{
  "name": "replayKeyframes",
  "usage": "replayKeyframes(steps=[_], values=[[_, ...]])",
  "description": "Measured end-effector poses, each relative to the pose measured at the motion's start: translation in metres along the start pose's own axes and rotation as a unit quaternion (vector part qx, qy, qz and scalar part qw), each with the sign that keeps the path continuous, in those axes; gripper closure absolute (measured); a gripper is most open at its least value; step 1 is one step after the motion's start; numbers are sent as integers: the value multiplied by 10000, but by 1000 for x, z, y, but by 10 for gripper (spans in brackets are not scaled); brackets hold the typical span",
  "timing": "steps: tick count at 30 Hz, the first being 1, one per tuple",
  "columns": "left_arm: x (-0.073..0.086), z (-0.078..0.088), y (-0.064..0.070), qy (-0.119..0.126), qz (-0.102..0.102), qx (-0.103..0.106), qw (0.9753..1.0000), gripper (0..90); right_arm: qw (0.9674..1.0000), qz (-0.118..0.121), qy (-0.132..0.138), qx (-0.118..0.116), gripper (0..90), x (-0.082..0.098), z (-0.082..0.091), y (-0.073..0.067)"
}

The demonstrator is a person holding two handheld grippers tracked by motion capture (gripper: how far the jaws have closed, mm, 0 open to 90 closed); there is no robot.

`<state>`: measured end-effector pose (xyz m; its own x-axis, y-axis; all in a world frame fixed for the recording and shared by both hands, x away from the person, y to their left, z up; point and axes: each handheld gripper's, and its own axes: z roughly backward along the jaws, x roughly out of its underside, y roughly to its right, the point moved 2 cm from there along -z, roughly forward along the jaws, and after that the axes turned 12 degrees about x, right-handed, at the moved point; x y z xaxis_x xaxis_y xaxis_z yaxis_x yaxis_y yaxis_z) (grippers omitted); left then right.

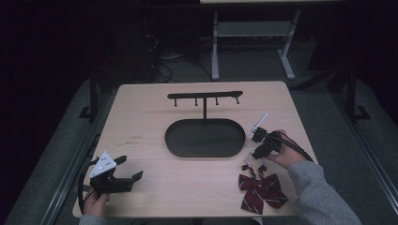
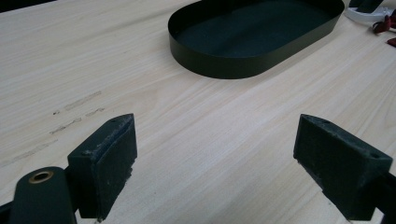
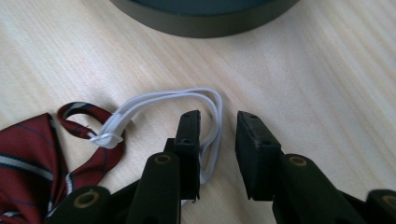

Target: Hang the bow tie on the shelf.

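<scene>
A dark red striped bow tie (image 1: pixel 261 190) lies near the table's front right edge, its white elastic loop (image 3: pixel 168 97) stretched out toward the black oval tray (image 1: pixel 173 140). My right gripper (image 3: pixel 218 135) points down at that loop; one strand runs between its jaws along the left pad (image 3: pixel 189 135), and a gap shows on the other side. In the high view the right gripper (image 1: pixel 253 152) sits just above the bow tie. My left gripper (image 1: pixel 130 168) rests at the front left, open wide, with bare wood between its jaws (image 2: pixel 215 140).
A black stand with a hook bar (image 1: pixel 205 96) rises from the back of the tray. The tray's wall (image 3: pixel 205 23) is close ahead of the right gripper. Table edges run near both hands; a desk frame (image 1: pixel 253 33) stands on the floor beyond.
</scene>
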<state>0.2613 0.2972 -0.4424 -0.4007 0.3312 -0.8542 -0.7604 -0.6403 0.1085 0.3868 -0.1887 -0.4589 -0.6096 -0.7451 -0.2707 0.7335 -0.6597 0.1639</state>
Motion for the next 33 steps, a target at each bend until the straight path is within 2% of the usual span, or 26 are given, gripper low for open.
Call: replayKeyframes(steps=[11, 23, 33], values=[[-1, 1, 0, 32, 17, -13, 10000, 131, 9999, 58, -38, 128, 868, -2, -1, -2], [0, 2, 0, 29, 18, -8, 10000, 131, 9999, 77, -6, 71, 878, -1, 9, -6], [0, 2, 1, 43, 37, -15, 10000, 131, 9993, 130, 327, -97, 880, -2, 32, -11]])
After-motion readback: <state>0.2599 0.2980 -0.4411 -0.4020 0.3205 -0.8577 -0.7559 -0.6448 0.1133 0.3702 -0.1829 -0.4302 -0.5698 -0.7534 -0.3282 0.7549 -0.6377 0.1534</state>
